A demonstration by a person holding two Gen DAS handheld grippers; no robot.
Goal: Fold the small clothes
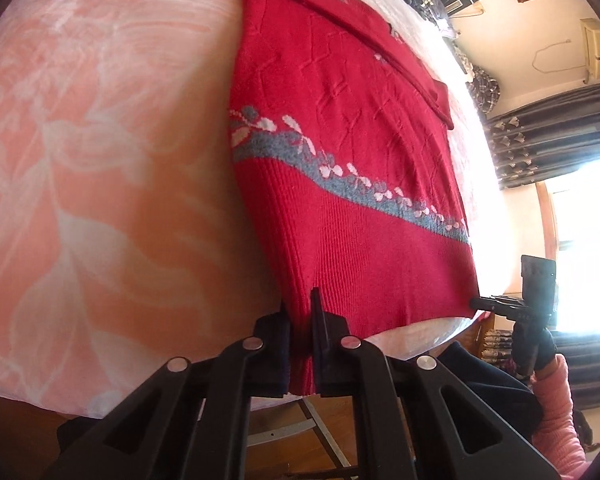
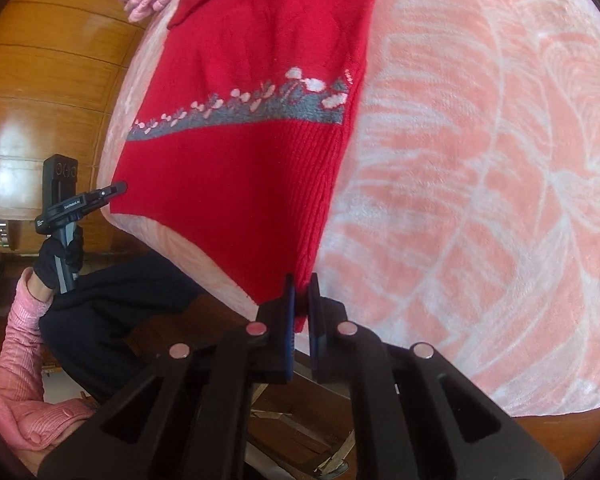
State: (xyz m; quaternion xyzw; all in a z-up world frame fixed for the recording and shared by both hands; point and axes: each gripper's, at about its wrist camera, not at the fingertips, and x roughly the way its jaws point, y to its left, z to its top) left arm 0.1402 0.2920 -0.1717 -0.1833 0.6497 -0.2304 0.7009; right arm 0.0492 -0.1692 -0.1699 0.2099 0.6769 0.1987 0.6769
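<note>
The red knitted sweater [image 1: 340, 168] is lying on the pink blanket [image 1: 100, 160], its collar running off-frame at 12 o'clock. Left tool [image 1: 300, 312] and right tool [image 2: 301, 292] are each pinching a hem corner at the blanket's near edge.

Bare blanket [image 2: 480, 160] beside sweater [image 2: 252, 160], unobstructed.
</note>
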